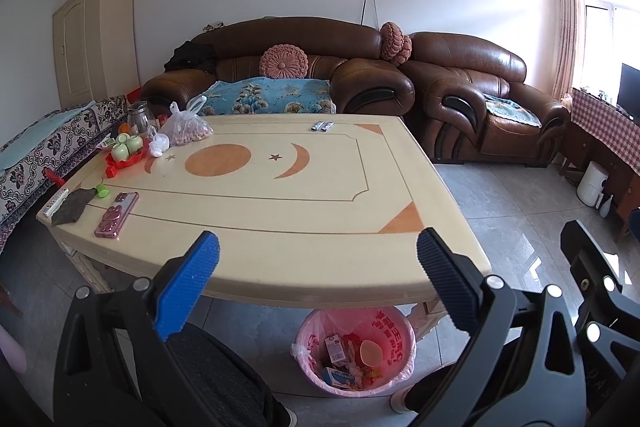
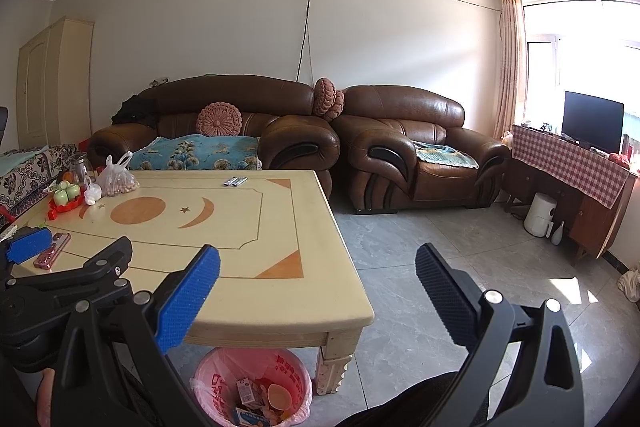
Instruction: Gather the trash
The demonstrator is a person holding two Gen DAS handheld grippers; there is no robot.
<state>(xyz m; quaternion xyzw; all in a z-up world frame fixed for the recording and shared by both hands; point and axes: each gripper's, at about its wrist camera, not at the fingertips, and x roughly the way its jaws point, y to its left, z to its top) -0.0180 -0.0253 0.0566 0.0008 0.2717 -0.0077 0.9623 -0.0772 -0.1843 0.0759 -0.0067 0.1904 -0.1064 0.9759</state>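
Note:
A pink-lined trash bin stands on the floor under the near edge of the cream coffee table; it holds cartons and wrappers. It also shows in the right wrist view. Two small silver wrappers lie at the table's far edge, also seen in the right wrist view. A crumpled white wad lies by a bag of nuts. My left gripper is open and empty above the near table edge. My right gripper is open and empty off the table's right corner.
On the table's left end are a red tray with green cups, a glass kettle, a pink phone, a dark cloth and a remote. Brown sofas stand behind. A checkered cabinet stands right.

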